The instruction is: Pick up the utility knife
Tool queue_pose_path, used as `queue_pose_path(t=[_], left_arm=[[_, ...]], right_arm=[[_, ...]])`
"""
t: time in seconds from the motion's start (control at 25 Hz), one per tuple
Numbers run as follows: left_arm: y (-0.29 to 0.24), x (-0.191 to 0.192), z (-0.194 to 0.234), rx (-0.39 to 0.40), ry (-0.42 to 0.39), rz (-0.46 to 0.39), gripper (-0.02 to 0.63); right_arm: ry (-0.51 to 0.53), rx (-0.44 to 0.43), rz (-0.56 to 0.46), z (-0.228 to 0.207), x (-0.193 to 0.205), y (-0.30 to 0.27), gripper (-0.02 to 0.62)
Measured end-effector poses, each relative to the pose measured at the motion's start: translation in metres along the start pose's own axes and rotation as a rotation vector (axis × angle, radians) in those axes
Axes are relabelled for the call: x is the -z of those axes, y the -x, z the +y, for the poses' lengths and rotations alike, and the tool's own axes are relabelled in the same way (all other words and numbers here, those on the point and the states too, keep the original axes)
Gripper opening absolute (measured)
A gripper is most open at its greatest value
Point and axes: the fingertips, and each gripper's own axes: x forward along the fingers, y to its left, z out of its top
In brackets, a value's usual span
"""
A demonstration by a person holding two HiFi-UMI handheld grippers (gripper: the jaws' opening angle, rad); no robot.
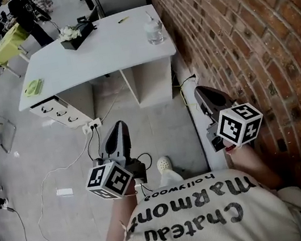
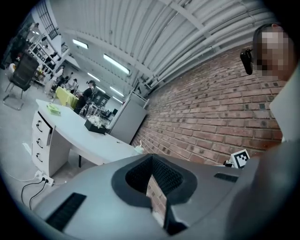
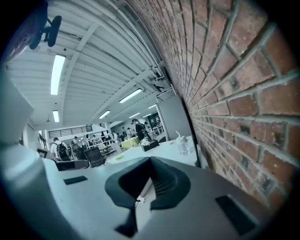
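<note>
Both claws are closed on nothing. The left claw (image 1: 118, 126) is over the floor (image 1: 58, 153) and the right claw (image 1: 202, 92) is just beside the brick wall (image 1: 238, 26). Far ahead, a small yellow sliver, seemingly the utility knife (image 1: 123, 19), lies on the white surface (image 1: 104, 53) between a black box (image 1: 78, 37) and a bottle (image 1: 153, 30), well apart from both claws.

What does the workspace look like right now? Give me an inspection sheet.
Surface: white desk, ahead across the floor.
Job's things: small yellow thing on the desk's far side, perhaps the knife; too small to tell.
Clutter: bottle, black box, green thing on the desk.
Grippers: left gripper and right gripper shut, empty, short of the desk.
Cables: power strip and cable on the floor.
Surroundings: brick wall at right; person beyond the desk.
</note>
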Motion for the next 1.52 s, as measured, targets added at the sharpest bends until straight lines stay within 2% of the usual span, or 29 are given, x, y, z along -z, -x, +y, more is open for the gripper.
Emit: queue_pose_path(t=[0.28,0.68,0.84,1.04,1.24,1.52], left_arm=[[-0.042,-0.051,0.051,-0.01,-0.009,-0.036,0.001],[-0.081,-0.112,0.091,0.04,-0.057,-0.086,0.0],[-0.088,-0.114,0.11,0.04,-0.058,-0.077,0.002],[-0.097,-0.102,0.123,0.052,-0.035,-0.022,0.001],[-0.111,-0.099,0.135,0.066,-0.029,0.017,0.0],[-0.139,-0.108,0.16,0.034,-0.031,0.025,0.001]], right_arm=[[0.013,-0.025,-0.047,0.011,-0.038,-0.072,-0.001],[0.057,-0.056,-0.123,0.038,-0.087,-0.146,-0.002],[0.056,-0.067,-0.113,0.043,-0.079,-0.167,-0.001],[0.003,-0.072,-0.056,0.044,-0.063,-0.185,0.0],[0.001,-0.076,-0.04,0.045,-0.066,-0.208,-0.002],[0.012,-0.108,-0.006,0.043,-0.069,-0.255,0.0]])
